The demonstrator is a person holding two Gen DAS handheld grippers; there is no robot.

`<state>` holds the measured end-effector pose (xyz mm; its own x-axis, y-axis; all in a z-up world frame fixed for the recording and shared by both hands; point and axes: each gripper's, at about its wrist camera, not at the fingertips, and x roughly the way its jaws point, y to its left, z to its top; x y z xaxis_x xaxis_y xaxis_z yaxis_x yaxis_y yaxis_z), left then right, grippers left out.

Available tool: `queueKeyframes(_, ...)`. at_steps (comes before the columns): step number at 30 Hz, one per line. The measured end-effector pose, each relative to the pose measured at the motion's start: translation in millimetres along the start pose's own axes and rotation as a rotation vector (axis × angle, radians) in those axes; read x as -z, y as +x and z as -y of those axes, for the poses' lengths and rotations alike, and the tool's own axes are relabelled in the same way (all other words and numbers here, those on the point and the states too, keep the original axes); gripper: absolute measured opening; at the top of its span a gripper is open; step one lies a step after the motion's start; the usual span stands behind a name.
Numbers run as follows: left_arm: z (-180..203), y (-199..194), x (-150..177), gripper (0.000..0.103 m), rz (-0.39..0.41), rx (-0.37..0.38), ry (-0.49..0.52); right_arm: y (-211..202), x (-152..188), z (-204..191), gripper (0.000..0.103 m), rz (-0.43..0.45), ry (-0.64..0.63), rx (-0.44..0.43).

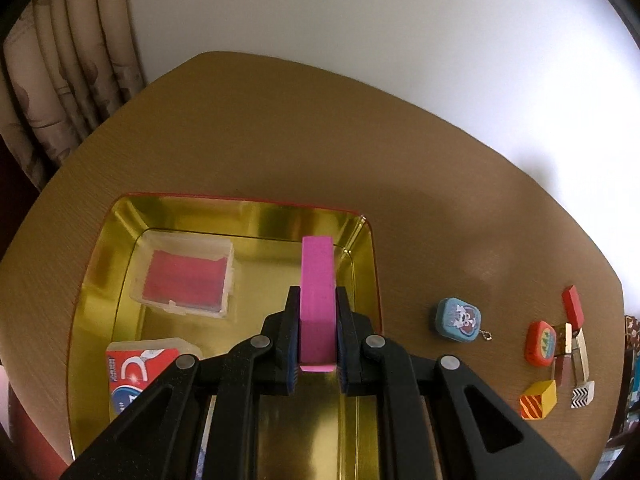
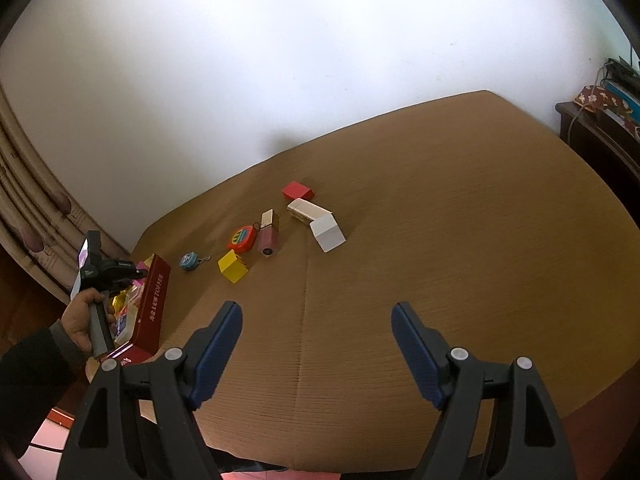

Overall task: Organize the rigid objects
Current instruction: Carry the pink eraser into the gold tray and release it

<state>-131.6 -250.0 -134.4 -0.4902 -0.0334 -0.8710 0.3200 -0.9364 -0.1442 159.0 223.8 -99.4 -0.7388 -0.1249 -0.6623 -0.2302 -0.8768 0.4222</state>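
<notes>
Left tongs (image 1: pixel 316 312): clenched on a pink block (image 1: pixel 317 280), pads pressing both long sides. The block points away from the camera, held above the inside of the gold-lined tin (image 1: pixel 248 210); whether its far end touches the tin floor I cannot tell.

Tin contents: a clear plastic case (image 1: pixel 185 274) with a red insert toward the far left corner, and a red-and-white packet (image 1: pixel 138 372) at the near left, partly hidden by the tongs' frame. From the right wrist view the tin's outside wall is dark red with pale lettering, and a hand (image 2: pixel 82 316) grips the left tool's handle over it.

Right tongs (image 2: pixel 317 344): released, jaws wide apart, nothing between them, hovering over bare brown surface (image 2: pixel 460 220).

Loose on the surface, well apart from the tin: blue keychain tag (image 2: pixel 188 260), yellow block (image 2: pixel 232 266), orange tape measure (image 2: pixel 242 239), maroon tube (image 2: pixel 267 240), red block (image 2: pixel 297 191), two white blocks (image 2: pixel 326 233) touching end to end.
</notes>
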Motion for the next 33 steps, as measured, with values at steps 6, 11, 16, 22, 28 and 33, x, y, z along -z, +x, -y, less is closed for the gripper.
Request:
queueKeyframes(6,0,11,-1,0.012,-0.024,-0.01,0.0,6,3,-2,0.079,-0.028,-0.007,-0.002)
queueKeyframes(11,1,17,-1,0.012,-0.034,-0.016,-0.005,5,3,-1,0.079,-0.025,-0.008,0.001)
queueKeyframes(16,3,18,-3,0.012,-0.037,-0.023,0.004,3,2,-3,0.079,-0.025,-0.014,-0.005)
queueKeyframes(22,2,20,-3,0.012,-0.041,-0.026,-0.003,3,4,-7,0.079,-0.024,-0.018,-0.006)
queueKeyframes(28,4,8,5,0.036,0.017,-0.039,-0.005,7,5,-8,0.079,-0.036,-0.032,0.007)
queueKeyframes(33,-1,-38,14,0.06,0.134,0.018,0.0,18,9,-4,0.079,-0.057,-0.067,0.03)
